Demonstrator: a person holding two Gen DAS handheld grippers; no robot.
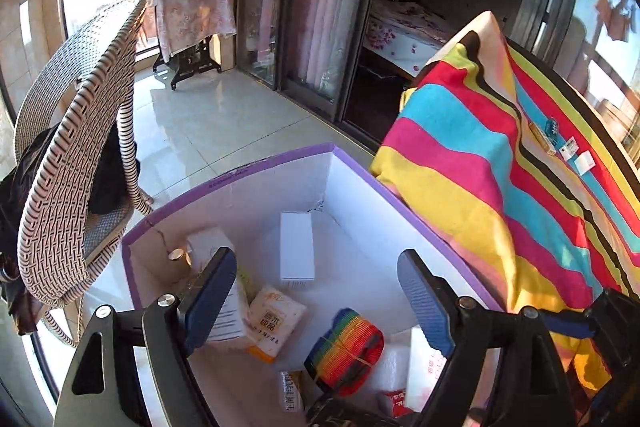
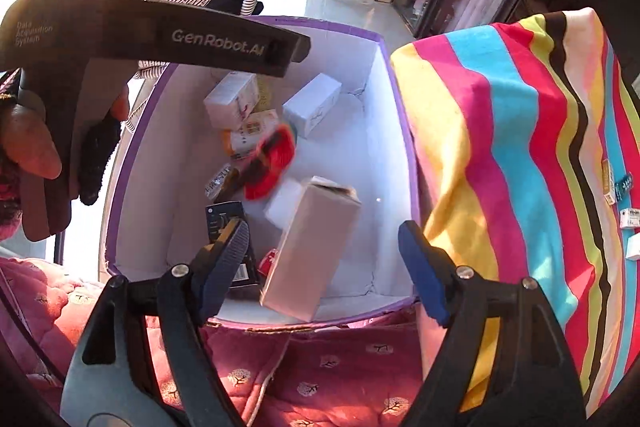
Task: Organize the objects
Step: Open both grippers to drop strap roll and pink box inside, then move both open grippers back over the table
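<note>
Both grippers' ribbed blue fingers (image 2: 424, 275) spread wide, nothing held: right gripper (image 2: 322, 267), left gripper (image 1: 316, 291). Blurred white carton (image 2: 312, 247) tilts between right fingers, over purple-rimmed white cardboard box (image 2: 394, 79) holding small packs, rainbow bundle (image 1: 344, 351); floor space right. Striped cloth (image 2: 500, 155) beside. Left unit reads "GenRobot.AI".

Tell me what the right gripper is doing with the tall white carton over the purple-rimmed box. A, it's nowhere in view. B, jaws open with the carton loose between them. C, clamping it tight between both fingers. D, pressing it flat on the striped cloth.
B: in the right wrist view the right gripper has its jaws wide apart, and the tilted white carton touches neither finger over the box.
</note>
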